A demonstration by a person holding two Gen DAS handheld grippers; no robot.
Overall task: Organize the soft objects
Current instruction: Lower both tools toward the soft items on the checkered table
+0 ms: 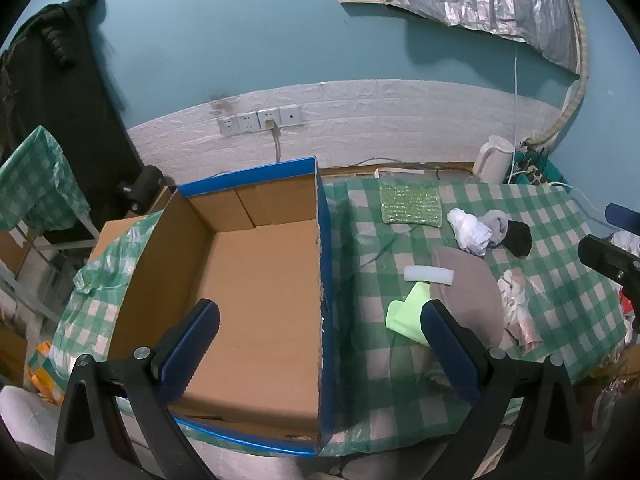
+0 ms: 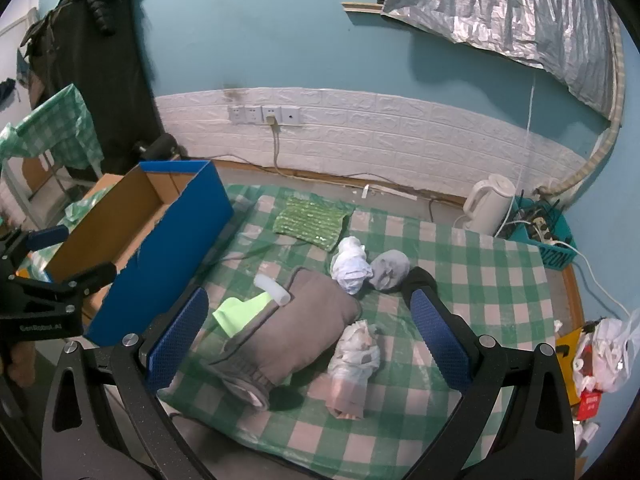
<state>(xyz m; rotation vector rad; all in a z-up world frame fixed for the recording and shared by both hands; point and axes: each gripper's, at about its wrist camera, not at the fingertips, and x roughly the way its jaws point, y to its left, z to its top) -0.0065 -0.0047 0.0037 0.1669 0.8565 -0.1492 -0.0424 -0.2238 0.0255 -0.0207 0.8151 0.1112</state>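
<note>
Spreading wide with nothing clamped, the left hand-held gripper [image 1: 320, 344] is seen over the blue-walled brown cardboard box [image 1: 256, 280]; the right hand-held gripper [image 2: 310, 326], likewise apart, frames the grey folded fabric garment [image 2: 296, 328] at frame centre on the checked desk [image 2: 480, 264].

the left gripper [image 2: 86, 276] body reads "genrobot.ai", and the teal basket [image 2: 558, 254] shows upside-down letters, roughly "uzon".

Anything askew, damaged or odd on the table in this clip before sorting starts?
Mostly ordinary clutter. The white foam tube lies propped across the brown garment and light green cloth, and the blue box has a frayed right edge. Both grippers are open and empty.
</note>
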